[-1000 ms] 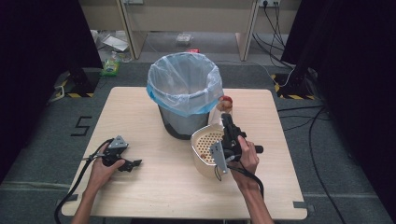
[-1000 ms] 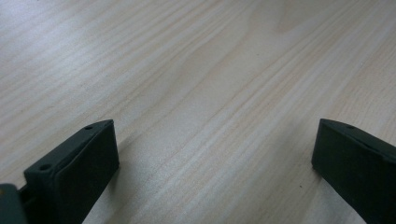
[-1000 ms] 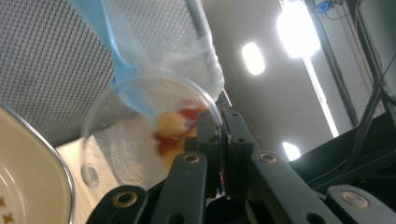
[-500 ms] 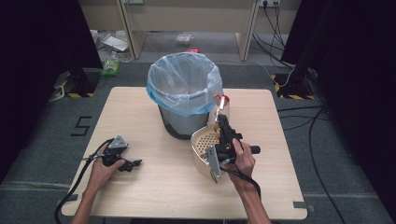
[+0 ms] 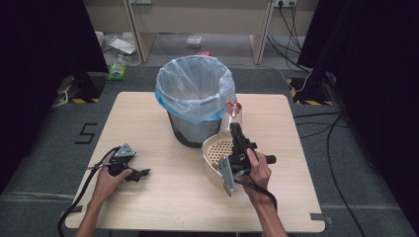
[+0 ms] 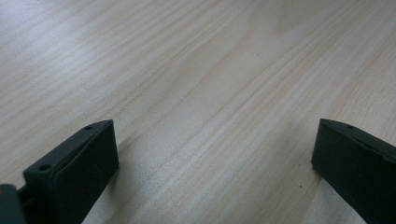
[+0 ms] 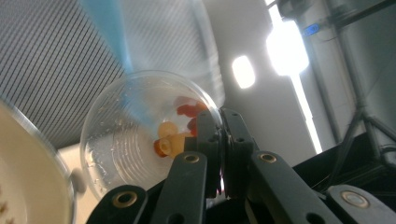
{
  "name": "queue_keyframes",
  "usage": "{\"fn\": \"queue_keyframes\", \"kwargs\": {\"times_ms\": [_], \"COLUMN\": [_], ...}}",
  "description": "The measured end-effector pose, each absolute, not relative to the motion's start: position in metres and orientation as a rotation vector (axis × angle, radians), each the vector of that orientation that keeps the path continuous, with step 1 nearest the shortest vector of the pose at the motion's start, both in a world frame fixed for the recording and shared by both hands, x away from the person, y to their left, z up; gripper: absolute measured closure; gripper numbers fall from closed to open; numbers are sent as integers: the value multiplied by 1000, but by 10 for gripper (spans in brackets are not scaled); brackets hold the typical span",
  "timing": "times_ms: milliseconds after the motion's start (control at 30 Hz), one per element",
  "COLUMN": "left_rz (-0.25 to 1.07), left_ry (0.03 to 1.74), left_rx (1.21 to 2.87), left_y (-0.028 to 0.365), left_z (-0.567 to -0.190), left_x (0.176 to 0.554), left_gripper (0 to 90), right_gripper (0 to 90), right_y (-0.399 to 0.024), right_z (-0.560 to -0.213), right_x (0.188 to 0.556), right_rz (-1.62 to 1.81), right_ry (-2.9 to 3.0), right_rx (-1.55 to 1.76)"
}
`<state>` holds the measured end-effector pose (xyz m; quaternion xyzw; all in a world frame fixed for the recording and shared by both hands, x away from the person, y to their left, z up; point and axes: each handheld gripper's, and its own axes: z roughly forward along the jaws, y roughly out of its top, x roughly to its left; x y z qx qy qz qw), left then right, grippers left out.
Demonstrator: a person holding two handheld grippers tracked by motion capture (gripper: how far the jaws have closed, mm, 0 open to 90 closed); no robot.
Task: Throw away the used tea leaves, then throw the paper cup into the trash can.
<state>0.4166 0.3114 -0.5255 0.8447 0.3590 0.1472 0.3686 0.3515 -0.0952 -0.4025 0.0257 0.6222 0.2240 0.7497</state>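
The right gripper (image 5: 236,129) pinches the rim of a clear plastic cup (image 7: 140,135); the jaws are pressed together on its wall. In the right gripper view, the cup contains red and yellow-orange pieces (image 7: 180,128) near the pinched edge. In the high view, the cup (image 5: 233,114) sits tilted at the jaw tips, just beside the blue-lined trash bin (image 5: 195,98) and above the cream perforated strainer bowl (image 5: 217,155).

Compared with the earlier frames, the cup and right gripper have shifted slightly toward the bin; the strainer bowl has also tilted differently. The left gripper (image 5: 141,173) remains in place.

The left gripper rests on the light wooden table (image 5: 163,197), jaws spread wide over bare wood (image 6: 210,102). Grey carpet, cables and dark curtains surround the table.
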Motion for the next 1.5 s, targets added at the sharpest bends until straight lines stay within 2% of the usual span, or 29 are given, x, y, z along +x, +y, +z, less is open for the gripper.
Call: {"fn": "queue_keyframes", "kwargs": {"times_ms": [567,1133,1367,1500], "left_rz": [377,376,375,376], "left_ry": [922,924,924,924], "left_rx": [2168,2168,2168,2168], "left_y": [311,311,311,311], "left_z": [-526,-526,-526,-526], "left_x": [417,417,417,417], "left_gripper": [0,0,0,0], "right_gripper": [880,877,878,877], "right_y": [-97,-164,-185,-191], "right_z": [-402,-378,-366,-343], "right_x": [351,390,404,409], "right_rz": [488,1021,1117,1140], "right_ry": [1368,1657,1678,1660], "right_rx": [58,779,891,896]}}
